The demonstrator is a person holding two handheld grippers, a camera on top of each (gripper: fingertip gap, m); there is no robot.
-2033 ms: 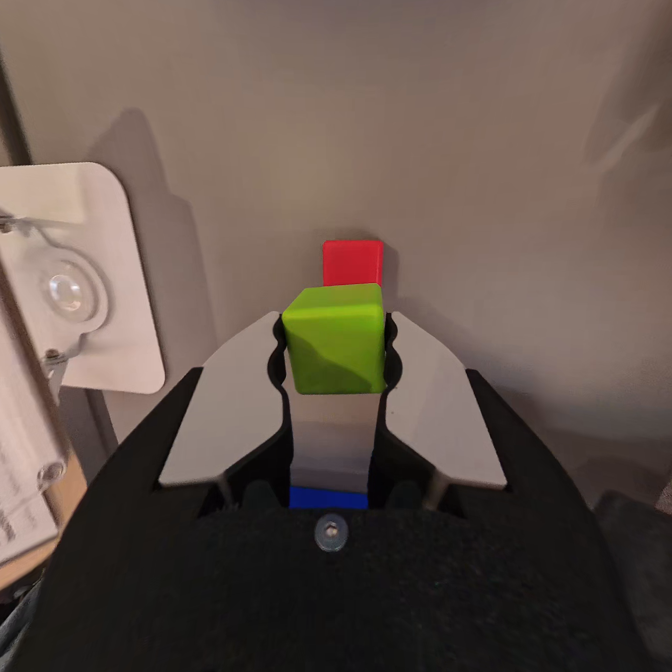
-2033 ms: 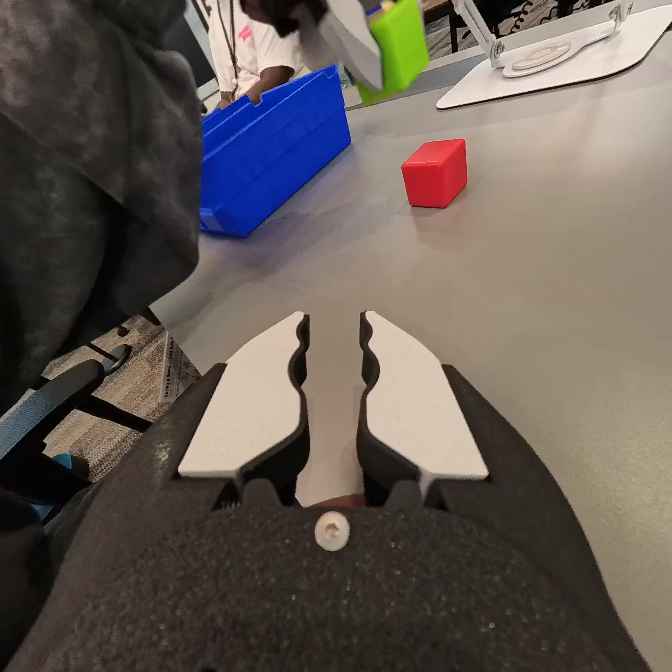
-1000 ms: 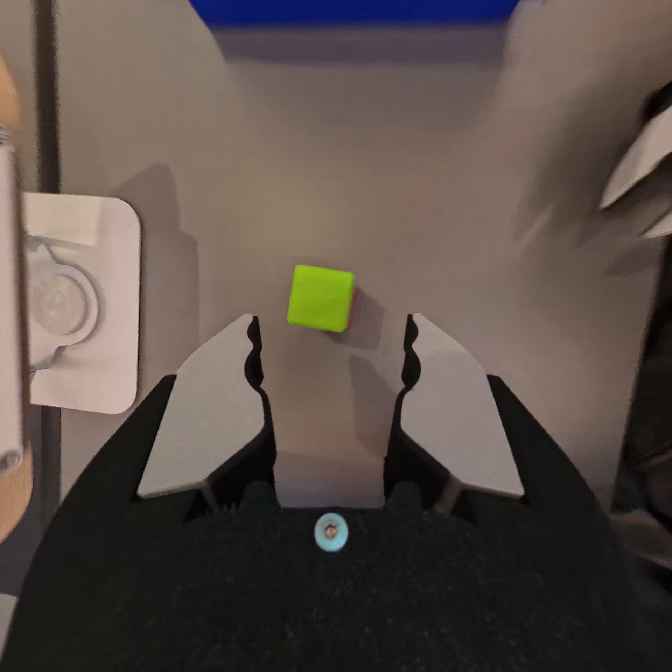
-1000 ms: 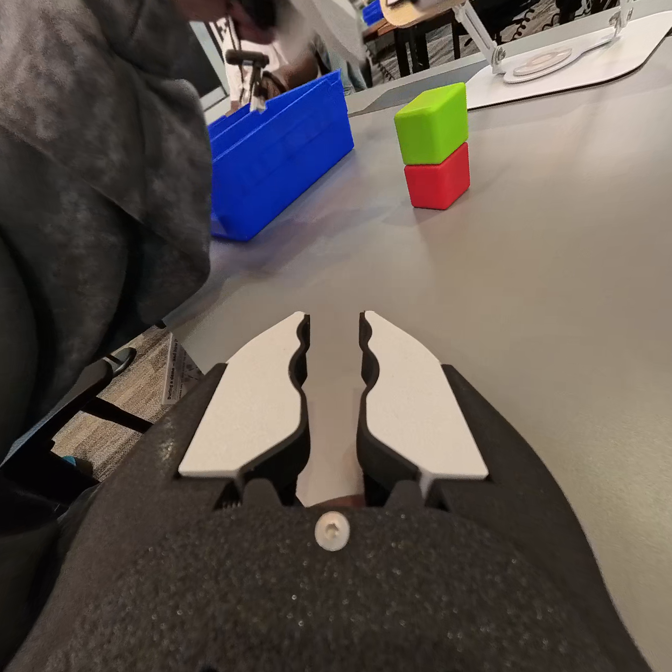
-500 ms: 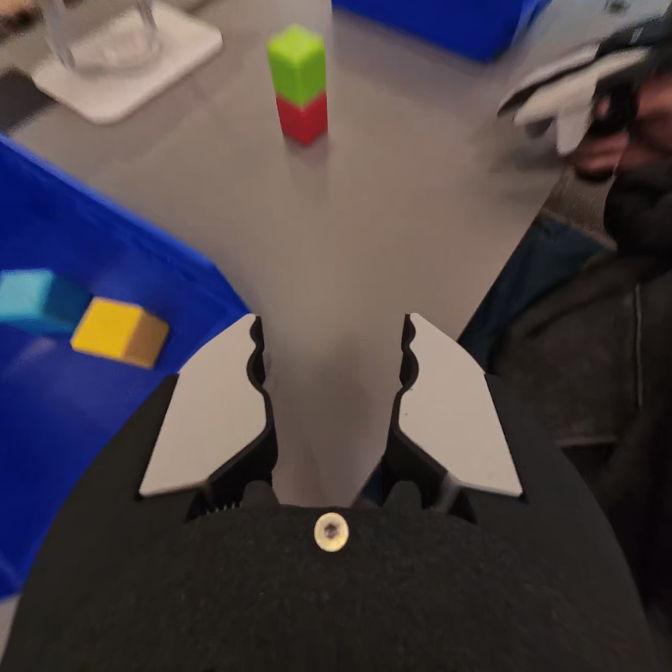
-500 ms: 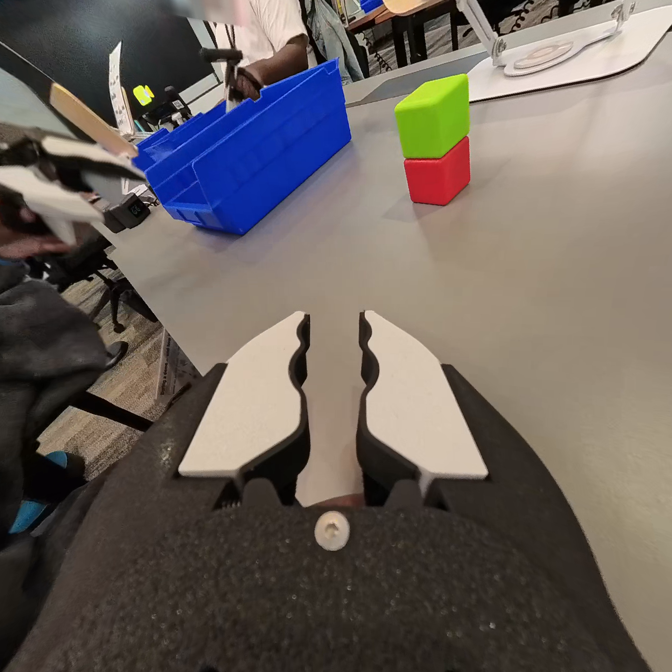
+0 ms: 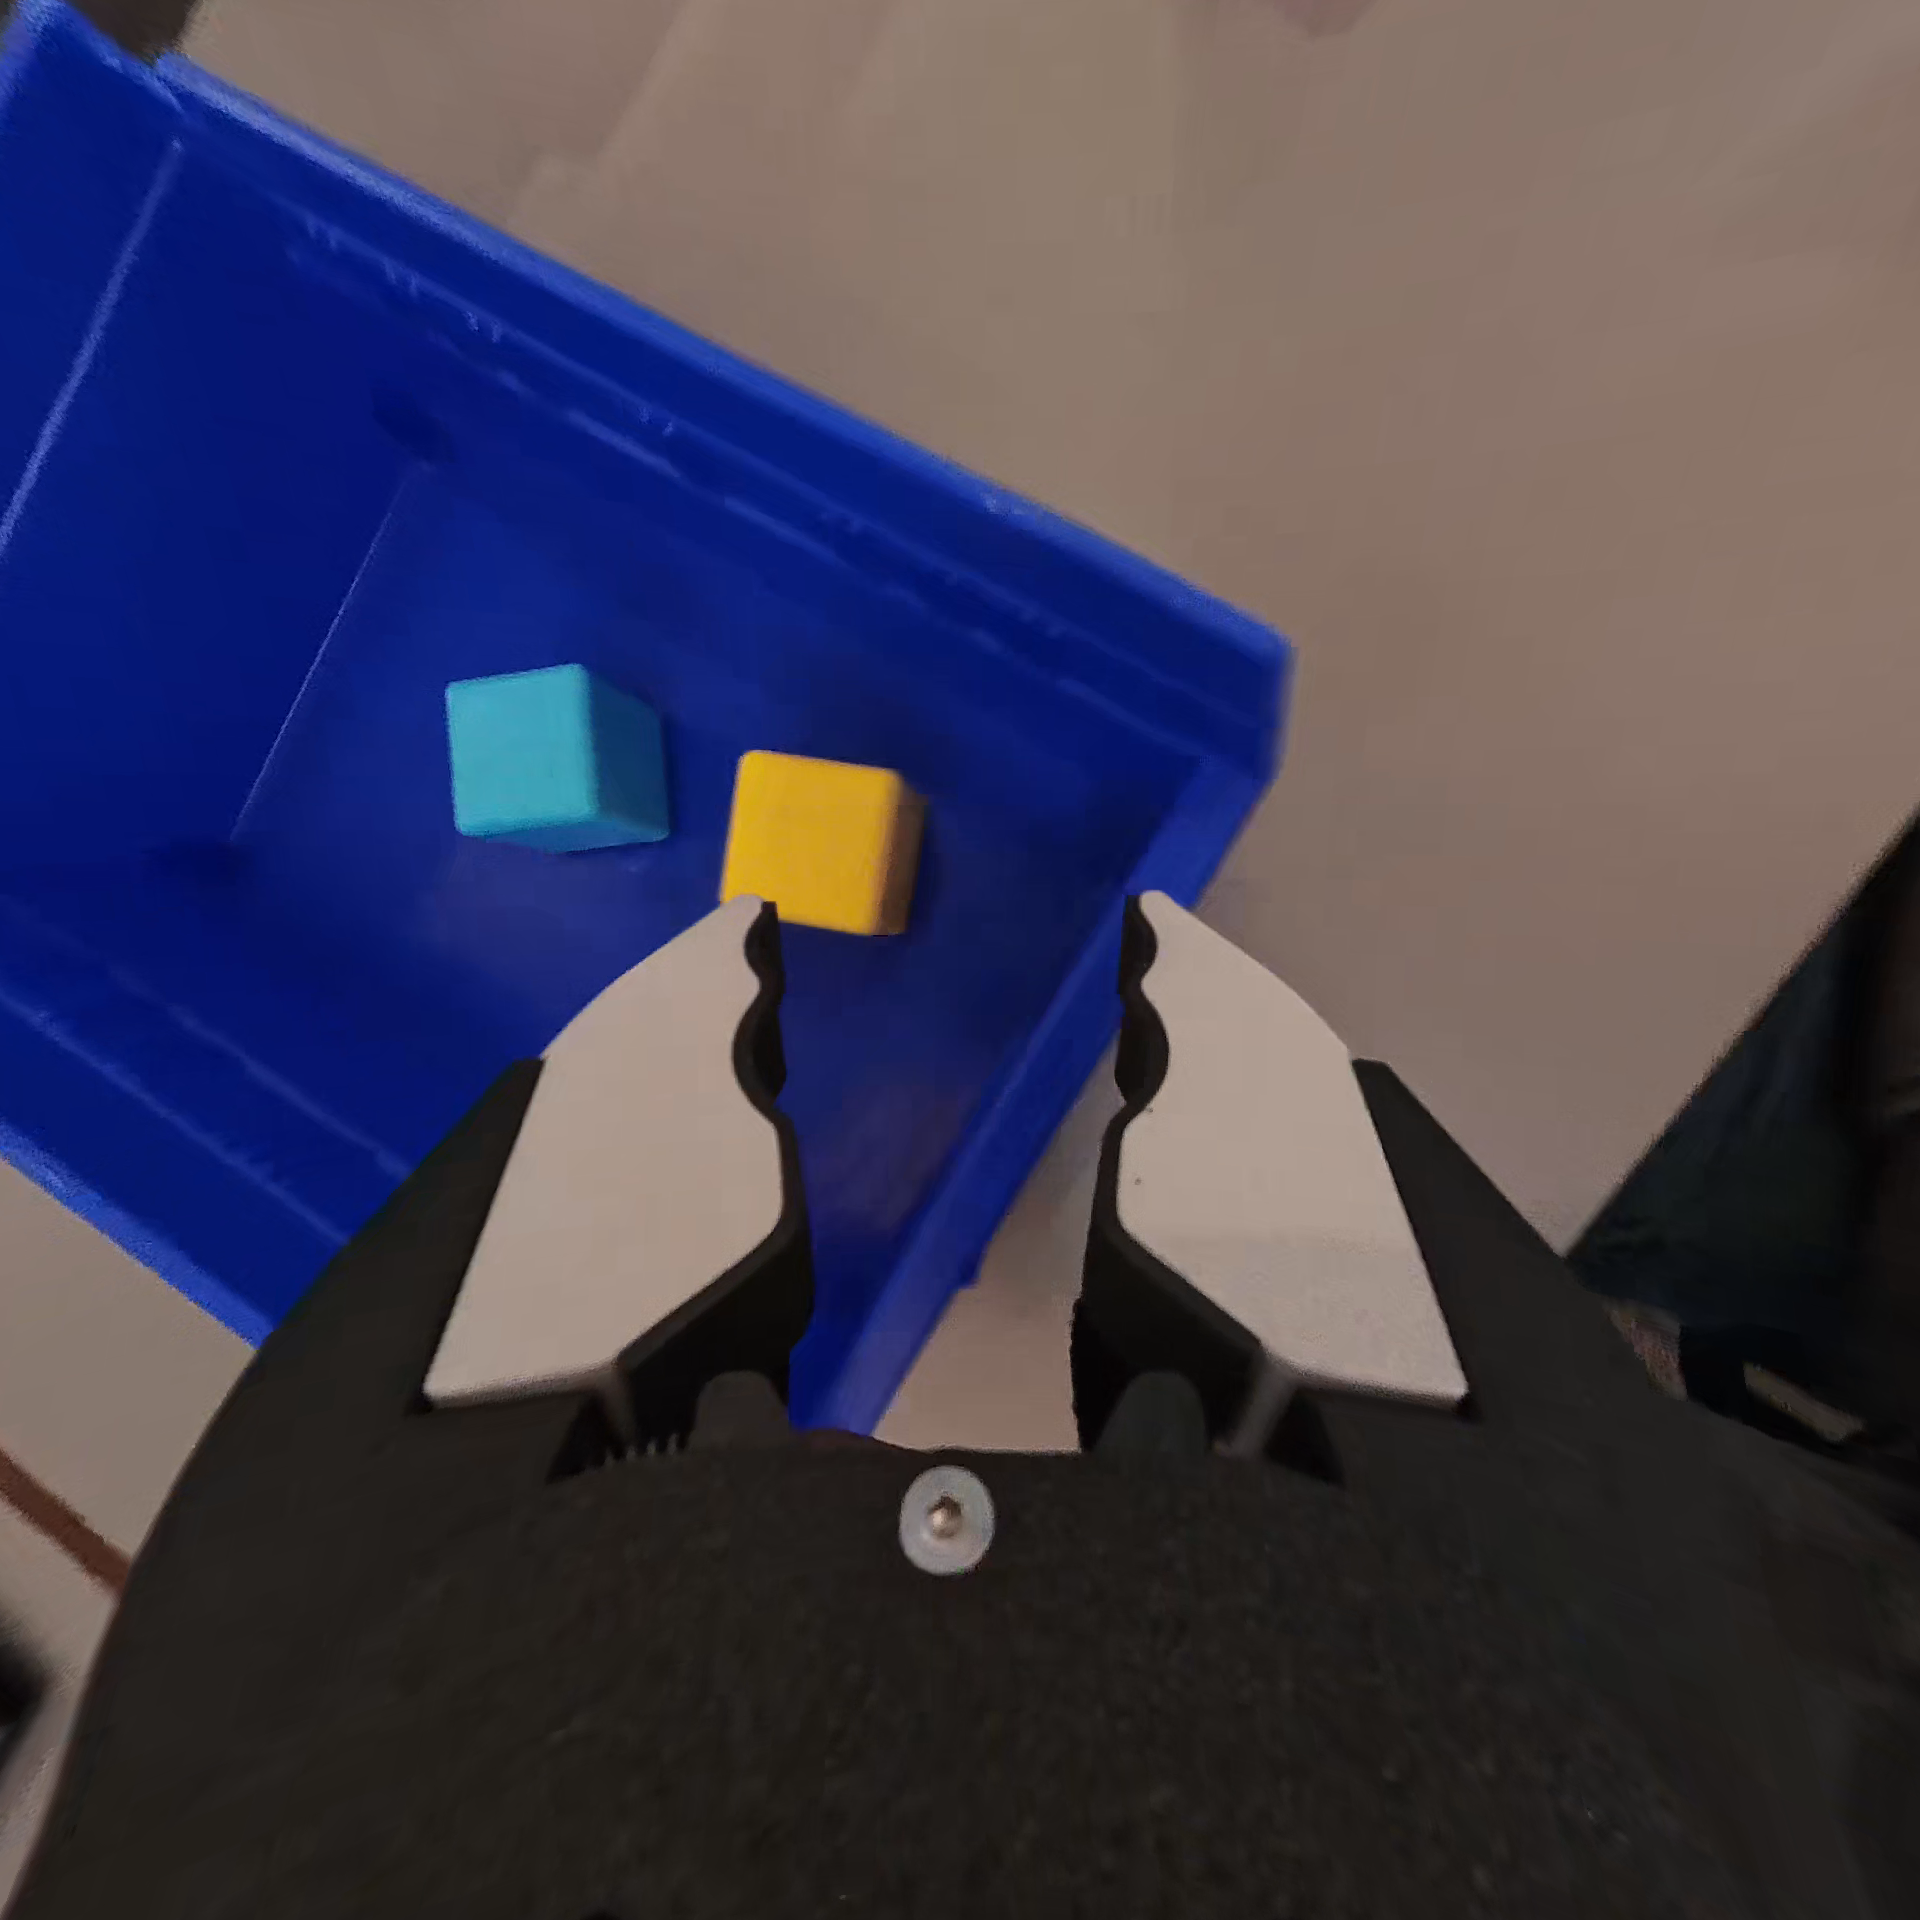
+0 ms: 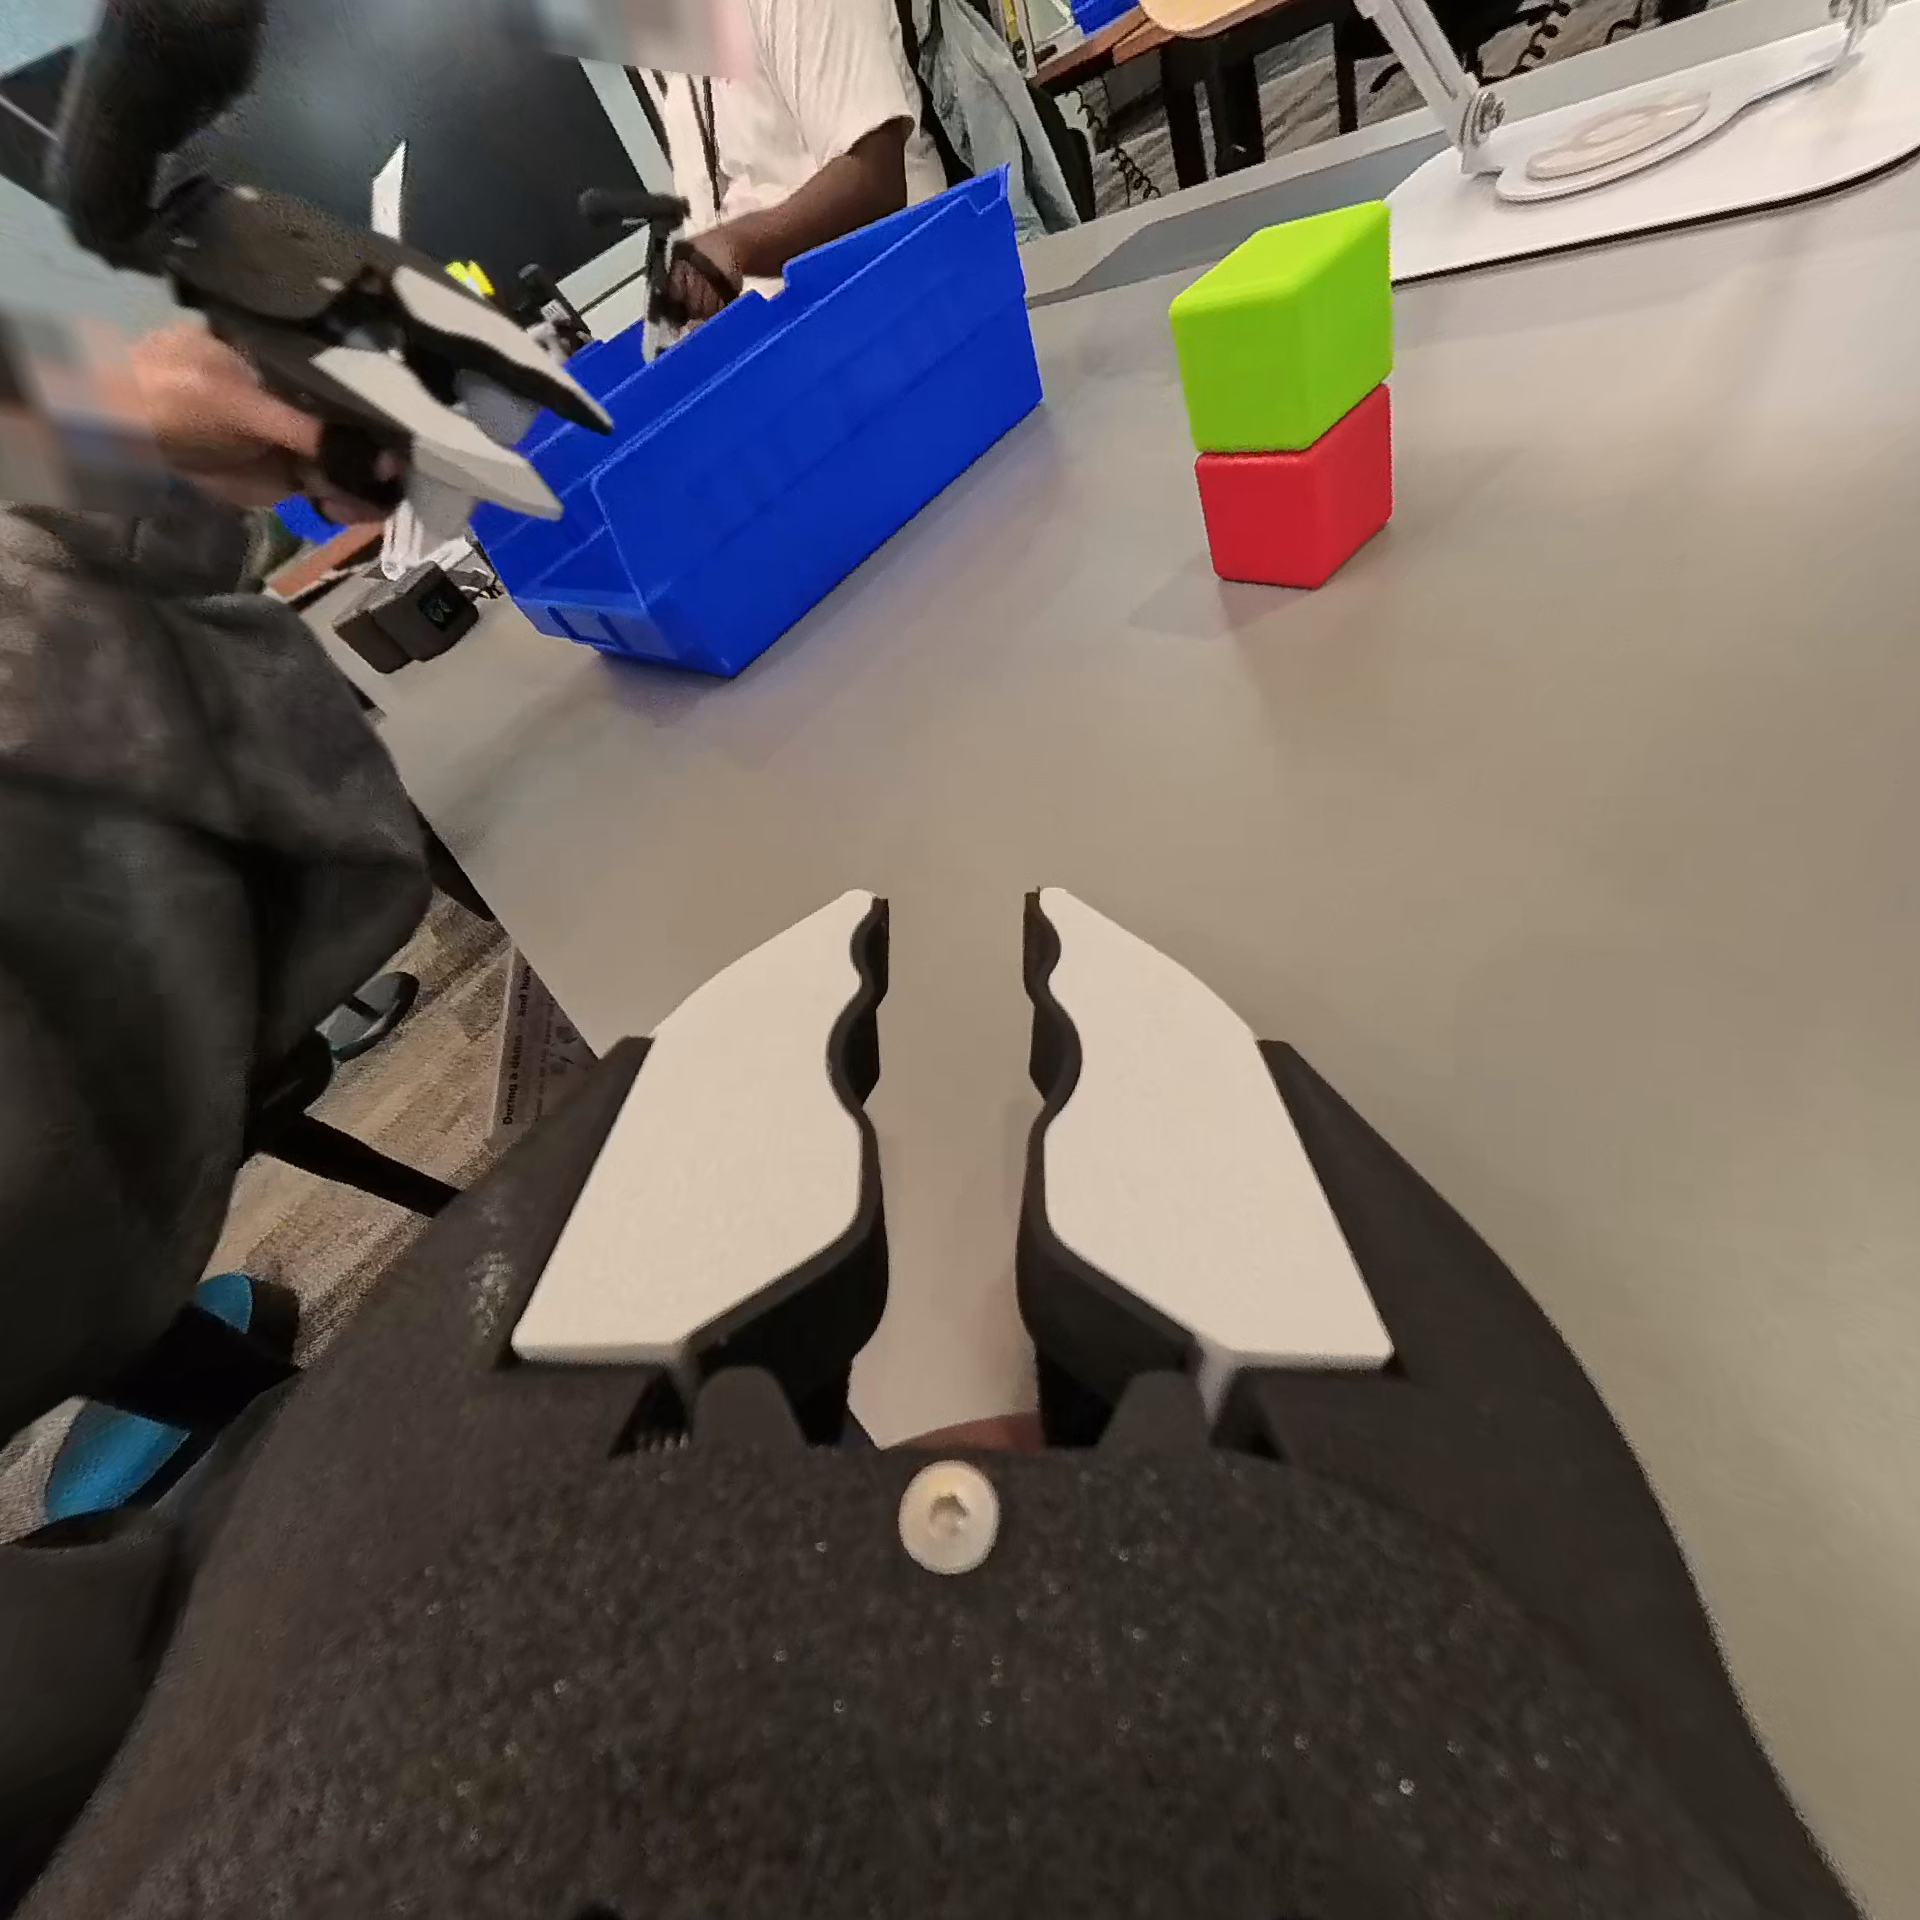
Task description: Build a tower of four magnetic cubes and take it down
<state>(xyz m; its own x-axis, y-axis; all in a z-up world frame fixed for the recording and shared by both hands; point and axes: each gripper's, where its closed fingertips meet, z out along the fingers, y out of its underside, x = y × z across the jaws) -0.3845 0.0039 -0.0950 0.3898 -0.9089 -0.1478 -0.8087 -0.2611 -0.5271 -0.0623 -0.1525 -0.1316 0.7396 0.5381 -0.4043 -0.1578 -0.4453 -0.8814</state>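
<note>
A green cube (image 8: 1283, 322) sits on a red cube (image 8: 1294, 497) on the grey table, a two-cube stack. A yellow cube (image 7: 816, 840) and a light blue cube (image 7: 551, 758) lie inside the blue bin (image 7: 312, 436). My left gripper (image 7: 948, 912) is open and empty, hovering over the bin's near corner just short of the yellow cube. It also shows in the right wrist view (image 8: 540, 457) above the bin (image 8: 790, 457). My right gripper (image 8: 956, 904) is empty with its jaws a narrow gap apart, low over the table, well short of the stack.
A white stand base (image 8: 1662, 156) lies behind the stack at the far right. A small black device (image 8: 410, 618) sits by the bin's left end. A person in a white shirt (image 8: 821, 114) is behind the bin. The table edge (image 8: 499, 883) runs at the left.
My left gripper let go of the green cube on the red cube, then swung away left to above the blue bin. The right gripper has stayed still.
</note>
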